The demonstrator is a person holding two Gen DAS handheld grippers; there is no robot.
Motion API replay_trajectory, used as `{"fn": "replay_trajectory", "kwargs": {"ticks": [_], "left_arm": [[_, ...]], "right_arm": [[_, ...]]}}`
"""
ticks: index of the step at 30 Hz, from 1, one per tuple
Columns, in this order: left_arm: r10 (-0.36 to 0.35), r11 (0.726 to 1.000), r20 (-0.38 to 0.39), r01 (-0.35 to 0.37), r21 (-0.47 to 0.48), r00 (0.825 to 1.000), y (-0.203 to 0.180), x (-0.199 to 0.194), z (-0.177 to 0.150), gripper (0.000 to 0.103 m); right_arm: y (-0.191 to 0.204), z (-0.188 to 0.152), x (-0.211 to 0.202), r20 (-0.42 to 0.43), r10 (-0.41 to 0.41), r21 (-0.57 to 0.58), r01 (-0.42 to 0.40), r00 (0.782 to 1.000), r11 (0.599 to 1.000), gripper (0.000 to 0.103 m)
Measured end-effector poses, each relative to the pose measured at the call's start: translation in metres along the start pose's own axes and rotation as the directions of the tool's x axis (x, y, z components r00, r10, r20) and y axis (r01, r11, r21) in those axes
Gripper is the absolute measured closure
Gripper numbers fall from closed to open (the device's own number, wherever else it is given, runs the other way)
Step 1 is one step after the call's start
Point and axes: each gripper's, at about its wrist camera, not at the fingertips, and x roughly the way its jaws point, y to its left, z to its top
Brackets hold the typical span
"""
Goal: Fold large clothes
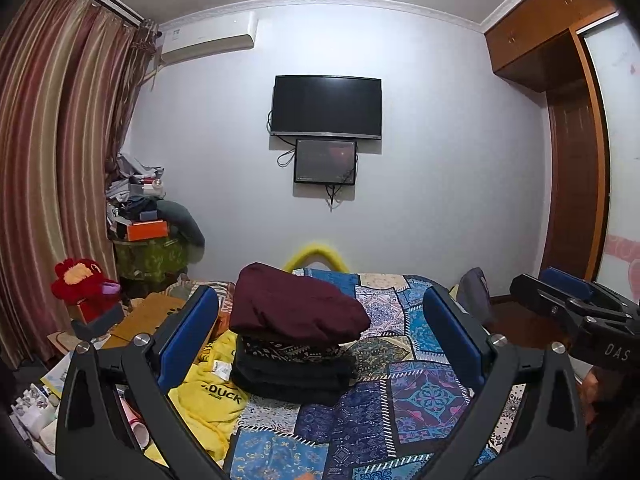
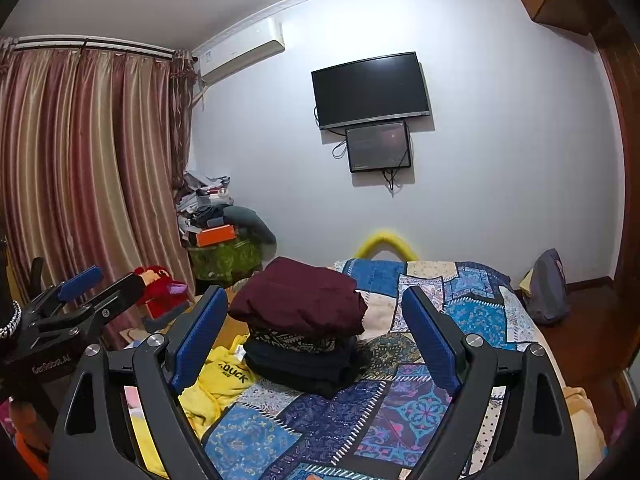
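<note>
My left gripper (image 1: pixel 320 332) has its jaws spread wide, blue pads well apart, holding nothing and touching nothing. My right gripper (image 2: pixel 316 332) is the same: jaws wide apart, empty, held above the bed (image 2: pixel 416 404). In the centre of both views, framed between the pads, sits a stack of folded clothes (image 1: pixel 296 332) on the patchwork bedspread, a maroon garment (image 2: pixel 300 300) on top, a patterned one and dark ones beneath. A yellow garment (image 1: pixel 208 396) lies crumpled in the lower left, just beside the stack. A television (image 1: pixel 326 106) hangs on the wall in the upper centre.
</note>
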Motion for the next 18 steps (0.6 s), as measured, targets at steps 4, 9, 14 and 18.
{"fn": "replay_trajectory", "kwargs": {"ticks": [4, 9, 14, 18], "left_arm": [[0.001, 1.000, 0.001, -0.001, 0.003, 1.000, -0.0014, -0.0002, -0.0013, 0.000], [0.003, 1.000, 0.001, -0.003, 0.008, 1.000, -0.0024, 0.0006, -0.0030, 0.000], [0.001, 1.000, -0.005, -0.001, 0.010, 1.000, -0.0040, 0.0020, -0.0051, 0.000], [0.003, 1.000, -0.011, -0.003, 0.004, 1.000, -0.0021, 0.0033, -0.0056, 0.000]], "right_arm": [[0.0004, -0.0015, 0.0011, -0.001, 0.000, 0.002, 0.000, 1.000, 1.000, 0.016], [0.0012, -0.0037, 0.0031, -0.007, 0.002, 0.002, -0.002, 1.000, 1.000, 0.016], [0.0034, -0.0043, 0.0056, -0.015, 0.003, 0.002, -0.003, 1.000, 1.000, 0.016], [0.0051, -0.0052, 0.0072, -0.021, 0.004, -0.004, -0.004, 1.000, 1.000, 0.016]]}}
